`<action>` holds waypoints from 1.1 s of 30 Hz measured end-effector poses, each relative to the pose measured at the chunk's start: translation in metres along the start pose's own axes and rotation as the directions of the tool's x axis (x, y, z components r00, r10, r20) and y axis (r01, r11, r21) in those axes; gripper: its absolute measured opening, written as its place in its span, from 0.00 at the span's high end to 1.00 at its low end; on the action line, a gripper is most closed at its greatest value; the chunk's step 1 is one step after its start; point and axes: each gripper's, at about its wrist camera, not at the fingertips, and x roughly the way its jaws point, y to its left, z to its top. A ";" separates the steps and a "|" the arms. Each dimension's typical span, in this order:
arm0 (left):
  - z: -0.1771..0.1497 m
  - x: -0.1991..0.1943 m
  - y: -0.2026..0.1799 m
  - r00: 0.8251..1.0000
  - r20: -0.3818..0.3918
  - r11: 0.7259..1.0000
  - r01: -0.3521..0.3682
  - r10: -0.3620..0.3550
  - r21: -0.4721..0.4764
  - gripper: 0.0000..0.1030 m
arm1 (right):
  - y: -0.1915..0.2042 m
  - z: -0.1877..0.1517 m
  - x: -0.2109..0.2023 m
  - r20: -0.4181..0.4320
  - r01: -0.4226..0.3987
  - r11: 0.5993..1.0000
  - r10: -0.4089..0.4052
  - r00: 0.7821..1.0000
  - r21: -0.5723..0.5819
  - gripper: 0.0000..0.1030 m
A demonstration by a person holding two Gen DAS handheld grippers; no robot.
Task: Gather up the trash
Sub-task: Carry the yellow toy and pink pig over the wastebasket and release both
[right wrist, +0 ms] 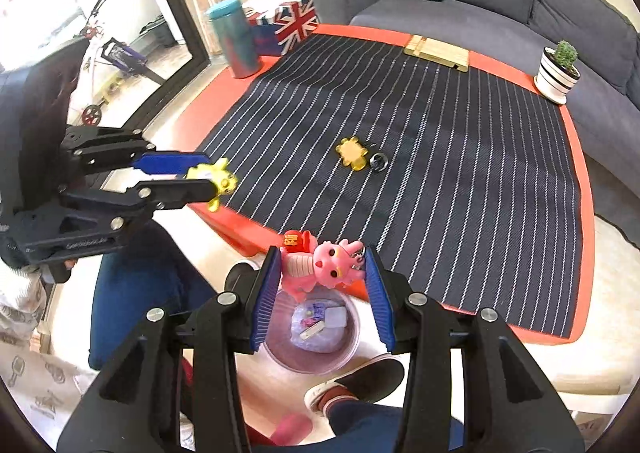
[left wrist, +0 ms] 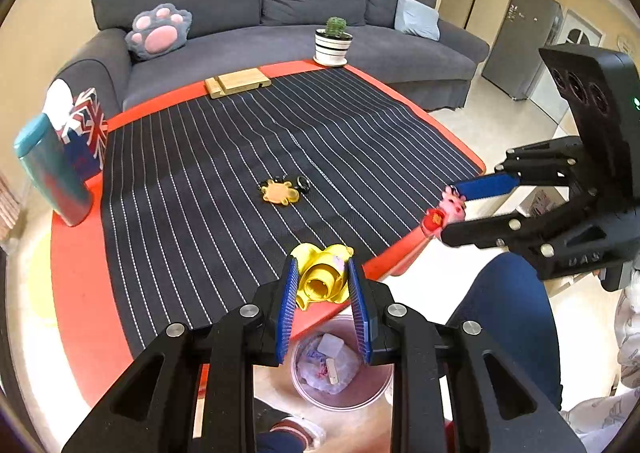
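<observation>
My left gripper [left wrist: 323, 265] is shut on a yellow plastic toy [left wrist: 322, 279] over the table's near edge; the right wrist view shows this gripper [right wrist: 208, 175] with the yellow toy [right wrist: 216, 181] at the left. My right gripper [right wrist: 322, 253] is shut on a pink dragon figure [right wrist: 320, 269]. The left wrist view has that gripper [left wrist: 450, 211] and the pink figure [left wrist: 452, 207] at the right. Below both stands a translucent trash bin [left wrist: 344, 407] [right wrist: 276, 351] on the floor, with scraps inside. A flat yellow figure [left wrist: 280, 193] [right wrist: 352, 153] and a small black item [left wrist: 303, 184] [right wrist: 378, 161] lie mid-table.
The red table [left wrist: 80, 273] carries a dark striped cloth. A teal tumbler [right wrist: 234, 39], a Union Jack tissue box [right wrist: 290, 27], a wooden stand [left wrist: 236, 83] and a potted cactus [left wrist: 333, 41] stand along its edges. A grey sofa [left wrist: 280, 1] is behind. A person's legs [left wrist: 512, 317] and a shoe [right wrist: 360, 381] flank the bin.
</observation>
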 end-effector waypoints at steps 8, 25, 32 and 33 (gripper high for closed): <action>-0.024 -0.005 -0.011 1.000 -0.011 1.000 0.004 -0.004 -0.001 0.76 | 0.026 -0.032 0.005 -0.034 -0.040 0.999 0.040 0.999 -0.022 0.60; -0.040 -0.008 -0.015 0.999 -0.030 1.000 0.021 -0.021 -0.018 0.76 | 0.029 -0.049 0.024 -0.058 -0.059 0.998 0.059 0.997 0.008 0.09; -0.041 -0.007 -0.019 0.999 -0.036 0.999 0.030 -0.030 -0.013 0.76 | 0.019 -0.050 0.021 -0.042 -0.049 0.998 0.051 0.998 0.040 0.06; -0.042 -0.007 -0.020 0.999 -0.036 0.999 0.032 -0.032 -0.011 0.76 | 0.018 -0.051 0.020 -0.039 -0.048 0.998 0.050 0.998 0.045 0.06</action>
